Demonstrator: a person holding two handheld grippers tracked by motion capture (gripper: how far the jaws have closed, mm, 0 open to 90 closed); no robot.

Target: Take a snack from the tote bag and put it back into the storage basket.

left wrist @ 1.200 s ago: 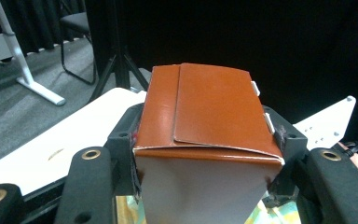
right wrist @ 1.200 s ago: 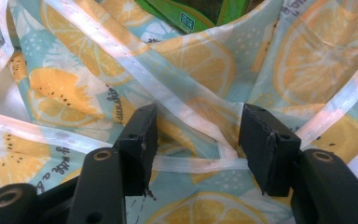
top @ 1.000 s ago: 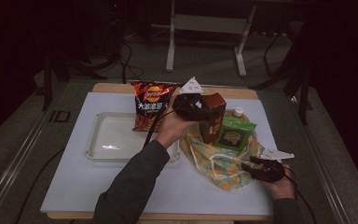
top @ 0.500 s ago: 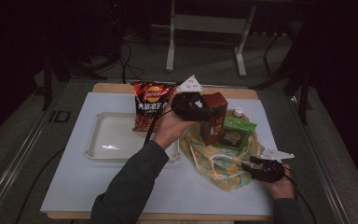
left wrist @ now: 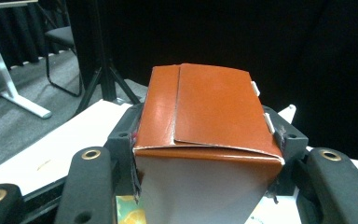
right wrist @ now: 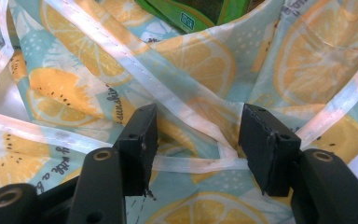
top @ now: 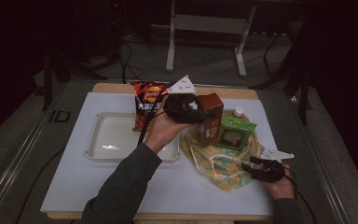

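Lifted a little since the earlier frames: the left gripper (top: 186, 108) and the brown carton (top: 210, 119) it holds sit slightly higher and closer to the chip bag (top: 148, 103). Right gripper (top: 265, 169) unchanged at the near right edge of the lemon-print bag (top: 219, 161).

Left gripper view: jaws clamped on both side walls of the brown carton (left wrist: 205, 135), folded top facing the camera, long axis upright (perhaps slightly tilted). Carton hangs over the far left part of the fabric, just beside the green carton (top: 233, 135), which stands inside the bag; a white-capped bottle (top: 238, 112) is behind that.

Right gripper view: jaws stand wide, nothing pinched. Lemon-print bag (right wrist: 200, 60) lies under and between them, one white trim strap (right wrist: 186, 163) crossing the gap; whether the pads touch cloth I cannot tell.

Relation that counts: the bag mouth lies below and toward the right of the held carton, beside the green one. Judgement: left hand is the one to lower it, upright; right hand nearest the rim to hold it open. White tray (top: 107, 151) sits empty to the left, clear of it all.
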